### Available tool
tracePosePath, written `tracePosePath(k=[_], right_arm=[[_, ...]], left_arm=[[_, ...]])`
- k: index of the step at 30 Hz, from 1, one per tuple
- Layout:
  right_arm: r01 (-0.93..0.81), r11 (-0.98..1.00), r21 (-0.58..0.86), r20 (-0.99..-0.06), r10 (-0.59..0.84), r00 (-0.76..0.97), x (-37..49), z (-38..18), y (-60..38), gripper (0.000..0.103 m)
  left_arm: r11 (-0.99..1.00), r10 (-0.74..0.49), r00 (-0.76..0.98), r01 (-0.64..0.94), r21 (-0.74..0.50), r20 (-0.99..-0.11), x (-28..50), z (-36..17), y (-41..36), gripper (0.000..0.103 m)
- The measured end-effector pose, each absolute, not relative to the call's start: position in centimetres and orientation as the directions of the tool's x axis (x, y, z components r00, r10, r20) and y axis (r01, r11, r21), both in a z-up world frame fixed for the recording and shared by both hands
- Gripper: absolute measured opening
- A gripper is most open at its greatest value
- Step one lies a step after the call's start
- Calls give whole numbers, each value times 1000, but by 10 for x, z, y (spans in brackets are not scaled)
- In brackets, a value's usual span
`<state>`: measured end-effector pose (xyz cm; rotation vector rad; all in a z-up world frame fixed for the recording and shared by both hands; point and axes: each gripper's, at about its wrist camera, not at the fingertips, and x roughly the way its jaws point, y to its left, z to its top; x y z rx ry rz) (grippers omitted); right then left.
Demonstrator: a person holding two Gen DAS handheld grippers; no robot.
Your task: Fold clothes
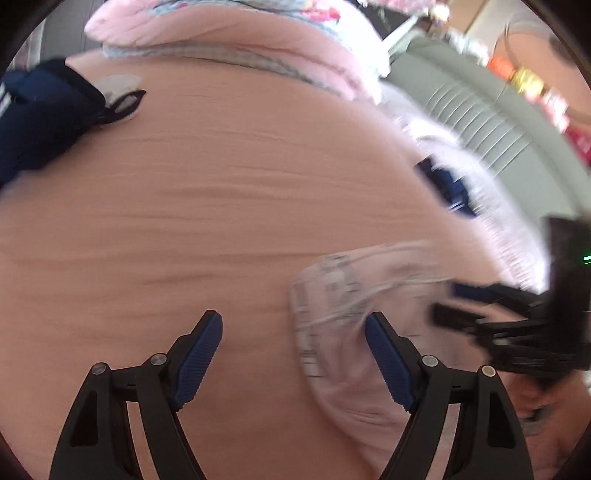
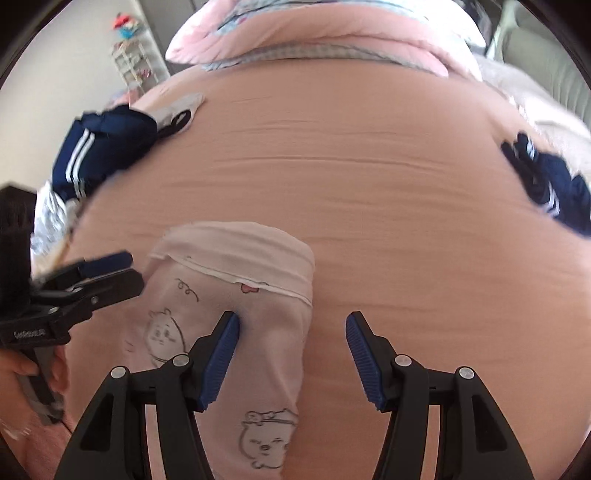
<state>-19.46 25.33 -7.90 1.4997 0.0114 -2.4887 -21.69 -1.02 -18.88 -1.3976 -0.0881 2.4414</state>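
Pants (image 2: 236,295), pale pink with cartoon bear prints and a white waistband, lie flat on the pink bed sheet (image 2: 369,177), waistband pointing toward the pillows (image 2: 314,33), legs running back under the right claw.

Risks, as I judge them: right claw (image 2: 293,343) straddles the pants' right edge, one pad over the cloth, the other over bare sheet, so closing here may pinch sheet along with fabric, or catch only one layer and drag the pants crooked. Left claw (image 1: 293,343) sits left of the garment with mostly sheet between its pads; only its right pad is near the cloth, so a close here likely misses. The left wrist view is blurred, so exact contact there is unclear. Uneven grips on the two sides would skew the fold.

Pose: both claws tilt steeply down at the bed, jaws apart, nothing held. The left claw stands wider than the right. They flank the waistband area from either side.

Navy striped clothes (image 2: 99,155) sit in a heap at far left, another navy piece (image 2: 550,192) at right, well apart from the pants.
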Motion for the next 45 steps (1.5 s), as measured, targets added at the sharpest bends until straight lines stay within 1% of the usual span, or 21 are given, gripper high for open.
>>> tracePosePath(k=[1, 2, 6, 10, 12, 15, 16, 17, 18, 20, 22, 24, 25, 27, 30, 31, 35, 40, 42, 43, 45], right_arm=[[192, -976, 102, -873, -180, -453, -194, -79, 255, 59], [164, -980, 113, -873, -177, -455, -193, -77, 260, 59], [66, -984, 166, -848, -176, -499, -179, -65, 281, 60], [85, -942, 324, -842, -329, -428, -165, -78, 287, 61], [98, -915, 391, -833, -397, -384, -159, -89, 285, 61], [136, -908, 396, -835, -418, -358, -150, -99, 272, 61], [157, -906, 393, -831, -423, -362, -148, -99, 268, 60], [184, -896, 405, -825, -445, -349, -147, -99, 262, 52], [197, -886, 420, -822, -464, -331, -148, -102, 258, 48], [181, -870, 458, -806, -493, -327, -151, -107, 259, 44], [150, -848, 509, -782, -528, -332, -153, -112, 264, 44], [121, -826, 551, -760, -557, -336, -156, -117, 268, 43], [118, -828, 549, -763, -554, -334, -156, -119, 269, 38], [121, -833, 540, -768, -547, -333, -158, -114, 268, 36], [129, -844, 521, -778, -531, -337, -153, -112, 267, 36], [135, -847, 514, -781, -527, -337, -152, -111, 267, 36], [136, -841, 523, -777, -536, -329, -154, -111, 267, 39], [140, -814, 564, -758, -577, -303, -157, -117, 270, 41], [137, -812, 568, -754, -579, -310, -156, -117, 270, 36], [136, -814, 565, -754, -576, -317, -155, -118, 270, 30], [130, -813, 568, -751, -576, -324, -154, -118, 271, 28]], left_arm=[[-959, 265, -475, -218, -180, -839, -219, -190, -13, 80], [-963, 264, -476, -186, -197, -839, -218, -189, -19, 80], [-949, 316, -471, -151, -278, -823, -204, -183, -26, 80], [-869, 485, -400, -120, -480, -778, -177, -191, -25, 80], [-855, 509, -399, -136, -500, -762, -167, -191, -23, 80], [-838, 540, -394, -176, -516, -743, -159, -184, -16, 79], [-824, 562, -381, -185, -535, -734, -158, -185, -13, 79], [-814, 576, -371, -189, -549, -728, -157, -187, -10, 79], [-809, 584, -364, -188, -557, -725, -155, -189, -6, 78], [-803, 593, -361, -193, -564, -720, -153, -193, 1, 78], [-808, 586, -390, -210, -551, -710, -159, -191, 5, 77], [-843, 530, -438, -182, -506, -726, -170, -189, 1, 63], [-861, 496, -459, -152, -485, -737, -177, -189, -4, 56], [-889, 428, -492, -77, -451, -759, -188, -188, -20, 55], [-947, 283, -530, -22, -321, -799, -193, -185, -32, 55], [-939, 305, -523, -25, -343, -796, -191, -184, -35, 54], [-806, 552, -422, -48, -590, -719, -172, -189, -39, 56], [-778, 606, -371, -94, -621, -703, -157, -197, -19, 55], [-709, 691, -330, -134, -692, -643, -161, -199, -10, 55], [-701, 700, -324, -145, -698, -636, -163, -200, -6, 55], [-731, 670, -343, -153, -665, -658, -163, -202, 0, 55]])
